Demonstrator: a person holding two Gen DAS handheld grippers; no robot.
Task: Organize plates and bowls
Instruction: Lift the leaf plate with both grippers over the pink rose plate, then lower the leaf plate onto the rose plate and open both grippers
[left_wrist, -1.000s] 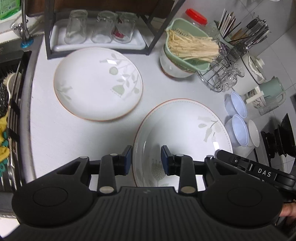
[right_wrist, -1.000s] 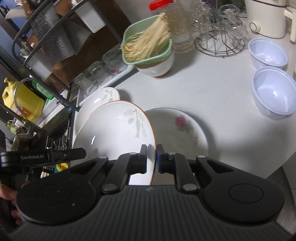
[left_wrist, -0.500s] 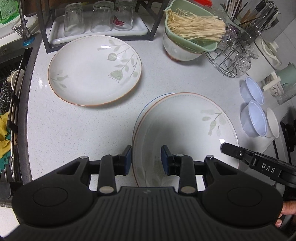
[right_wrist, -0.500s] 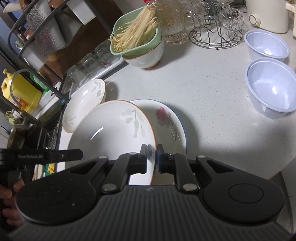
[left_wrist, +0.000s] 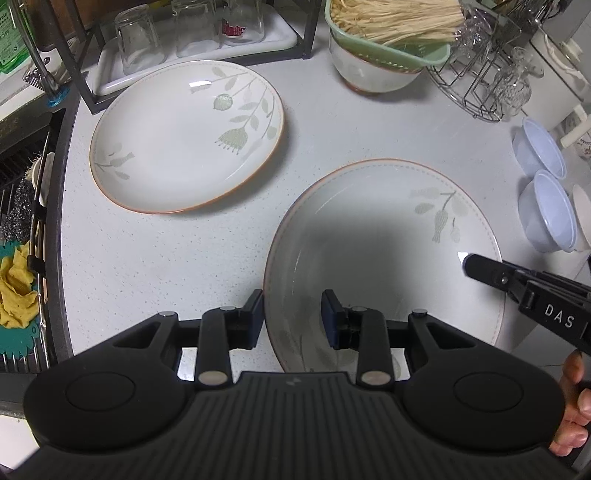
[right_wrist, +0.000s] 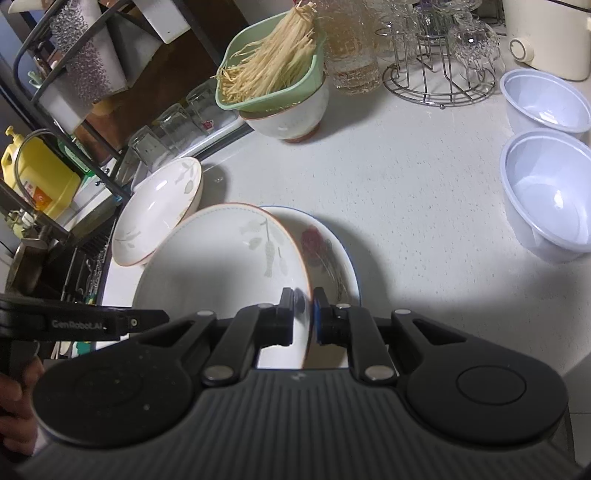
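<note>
Between the pads of the right hand-held gripper (right_wrist: 303, 314) sits the rim of a leaf-patterned plate (right_wrist: 221, 266), pinched and tilted over a rose plate (right_wrist: 328, 254) on the tabletop (right_wrist: 406, 206). Straddling that plate's opposite rim, the left hand-held gripper (left_wrist: 292, 314) is spread, not pressing. Beyond it lies a second leaf plate (left_wrist: 184, 136).

White, orange-rimmed plate (left_wrist: 369, 229) with green leaves
</note>
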